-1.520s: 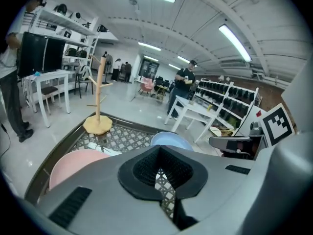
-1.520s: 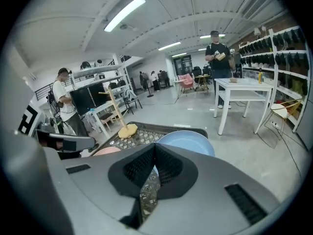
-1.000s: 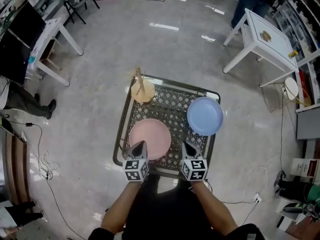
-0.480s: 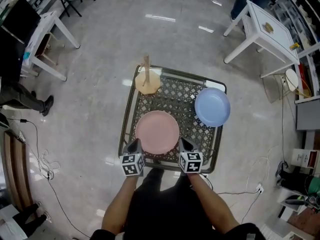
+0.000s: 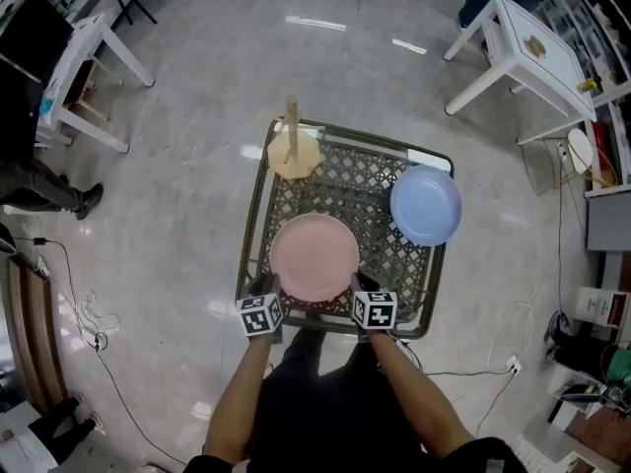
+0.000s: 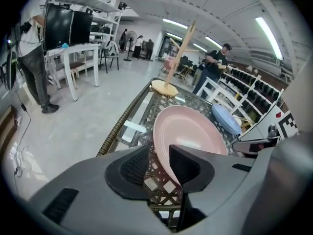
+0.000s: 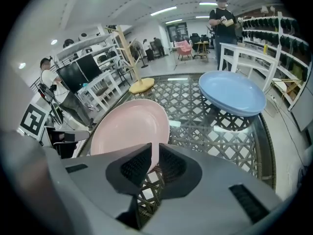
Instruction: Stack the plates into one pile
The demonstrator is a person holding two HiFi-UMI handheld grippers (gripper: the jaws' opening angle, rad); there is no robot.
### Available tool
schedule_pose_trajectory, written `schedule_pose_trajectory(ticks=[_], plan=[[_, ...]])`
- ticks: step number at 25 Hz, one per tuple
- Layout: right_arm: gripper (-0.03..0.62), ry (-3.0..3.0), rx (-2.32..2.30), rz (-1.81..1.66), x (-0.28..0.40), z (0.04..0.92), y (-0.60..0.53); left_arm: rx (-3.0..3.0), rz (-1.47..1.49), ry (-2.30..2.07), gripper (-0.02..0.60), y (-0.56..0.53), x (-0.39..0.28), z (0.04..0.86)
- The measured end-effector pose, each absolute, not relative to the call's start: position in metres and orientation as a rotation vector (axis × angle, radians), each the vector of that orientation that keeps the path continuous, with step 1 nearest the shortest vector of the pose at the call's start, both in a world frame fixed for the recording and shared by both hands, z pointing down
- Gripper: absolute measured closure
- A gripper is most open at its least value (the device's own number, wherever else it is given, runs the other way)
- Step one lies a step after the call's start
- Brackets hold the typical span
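Since a second ago the left gripper (image 6: pixel 157 154), at lower left of the head view, has slid to the near rim of the pink plate (image 5: pixel 314 257). Clenched then, its jaws are now opening, with the rim between them and a gap beside one pad. The plate lies mid-bench (image 5: pixel 335 180), below the wooden stand (image 5: pixel 293 152). The right gripper (image 7: pixel 153 155), just right, is clenched on that same rim. At the bench's right edge the blue plate (image 5: pixel 425 205) sits as before, apart from the pink one.

Wooden peg stand (image 5: pixel 293 153) on lattice table (image 5: pixel 345 190) — white desk (image 5: pixel 554 69) beyond.
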State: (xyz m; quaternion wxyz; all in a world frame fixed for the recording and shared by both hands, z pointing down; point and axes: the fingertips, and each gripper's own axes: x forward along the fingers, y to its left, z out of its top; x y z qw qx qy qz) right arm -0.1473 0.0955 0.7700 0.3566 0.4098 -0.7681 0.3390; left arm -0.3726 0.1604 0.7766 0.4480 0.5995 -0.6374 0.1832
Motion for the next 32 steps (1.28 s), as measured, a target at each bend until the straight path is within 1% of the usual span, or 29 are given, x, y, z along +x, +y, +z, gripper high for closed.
schedule_pose_trajectory(ticks=[2, 3, 15, 17, 18, 19, 20, 32], plan=[[0.521, -1.955, 1.042, 0.896, -0.149, 0.78, 0.097, 1.474, 0.469, -1.557, 0.453, 0.163, -0.373, 0.784], [0.508, -1.938, 1.04, 0.903, -0.149, 0.784, 0.099, 1.469, 0.476, -1.55, 0.449, 0.165, -0.373, 0.787], [0.507, -1.852, 1.015, 0.98, -0.148, 0.813, 0.1, 1.439, 0.472, -1.464, 0.446, 0.163, -0.363, 0.807], [0.507, -1.849, 1.009, 0.987, -0.149, 0.816, 0.102, 1.438, 0.471, -1.458, 0.454, 0.162, -0.361, 0.81], [0.51, -1.844, 1.007, 0.989, -0.15, 0.817, 0.102, 1.441, 0.47, -1.455, 0.466, 0.161, -0.36, 0.81], [0.51, -1.838, 1.006, 0.986, -0.15, 0.817, 0.102, 1.444, 0.47, -1.454, 0.492, 0.16, -0.359, 0.81], [0.51, -1.836, 1.004, 0.983, -0.15, 0.816, 0.101, 1.446, 0.472, -1.456, 0.501, 0.159, -0.358, 0.809], [0.514, -1.873, 0.975, 0.96, -0.144, 0.797, 0.097, 1.472, 0.501, -1.488, 0.508, 0.162, -0.348, 0.787]])
